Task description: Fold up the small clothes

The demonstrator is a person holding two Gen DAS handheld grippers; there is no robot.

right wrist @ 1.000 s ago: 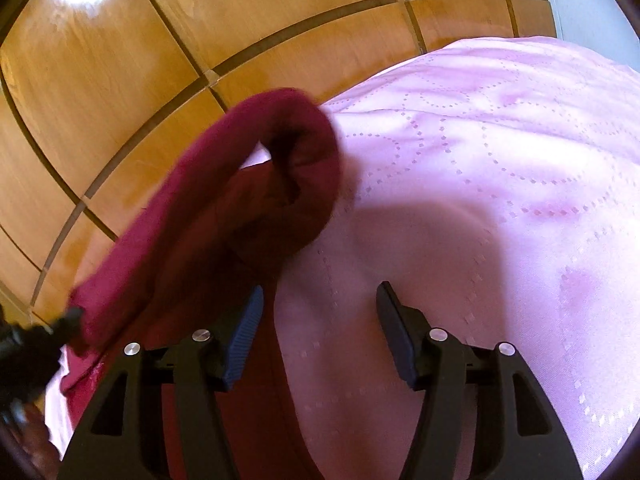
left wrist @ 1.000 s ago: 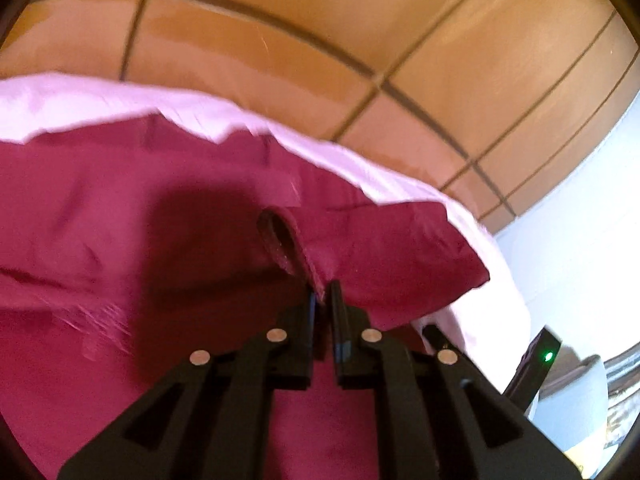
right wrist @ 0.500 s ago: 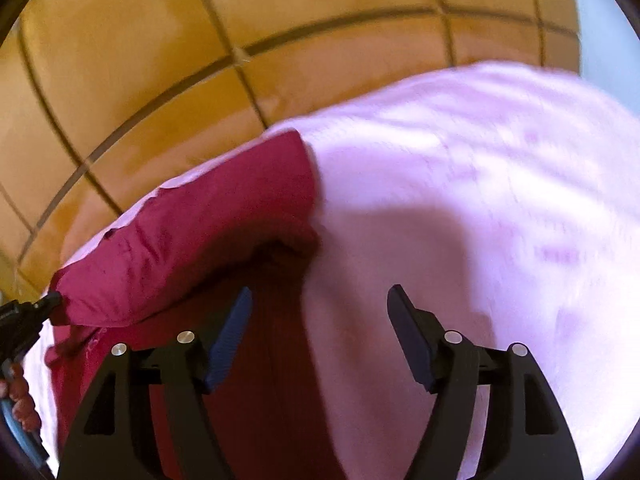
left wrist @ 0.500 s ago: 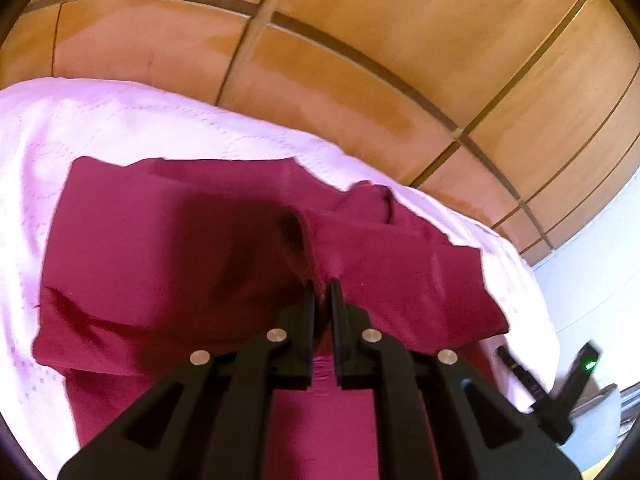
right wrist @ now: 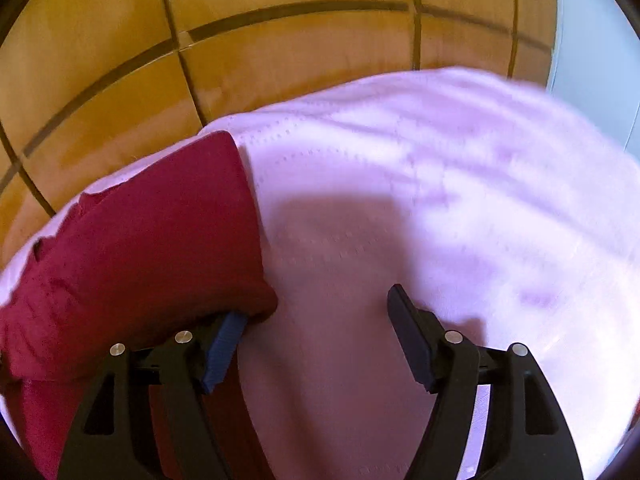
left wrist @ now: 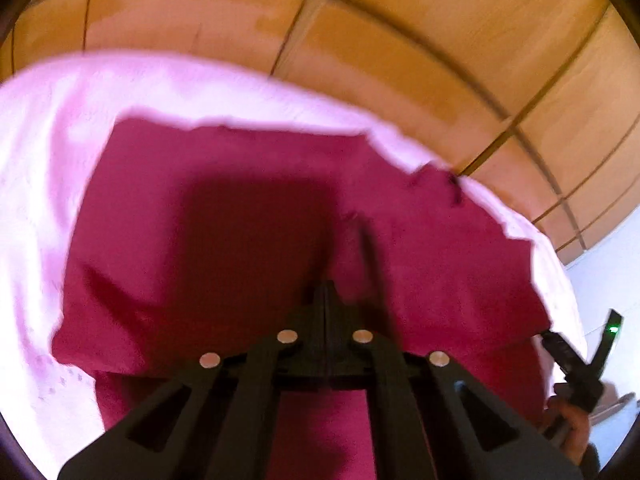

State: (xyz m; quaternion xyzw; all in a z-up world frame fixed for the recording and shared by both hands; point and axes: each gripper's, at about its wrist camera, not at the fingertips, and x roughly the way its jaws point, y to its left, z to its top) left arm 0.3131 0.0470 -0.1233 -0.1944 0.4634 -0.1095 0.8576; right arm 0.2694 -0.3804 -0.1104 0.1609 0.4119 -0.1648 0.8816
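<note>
A dark red garment (left wrist: 248,216) lies folded on a pink quilted cover (left wrist: 36,184). In the left wrist view my left gripper (left wrist: 326,286) is shut, its tips over the garment's upper layer; whether cloth is still pinched I cannot tell. My right gripper shows at the far right of that view (left wrist: 576,364). In the right wrist view the right gripper (right wrist: 316,312) is open and empty. Its left finger sits at the garment's folded edge (right wrist: 160,248). The right finger is over bare pink cover (right wrist: 440,208).
The pink cover lies on a tiled orange-brown floor (left wrist: 400,40) with dark grout lines, also seen in the right wrist view (right wrist: 280,40). A pale wall (right wrist: 592,60) stands at the right edge. A hand holds the right gripper (left wrist: 572,432).
The raised cloth flap has come down flat onto the garment. The left gripper's jaws have closed fully together. The right gripper has let go and drawn back beside the folded edge.
</note>
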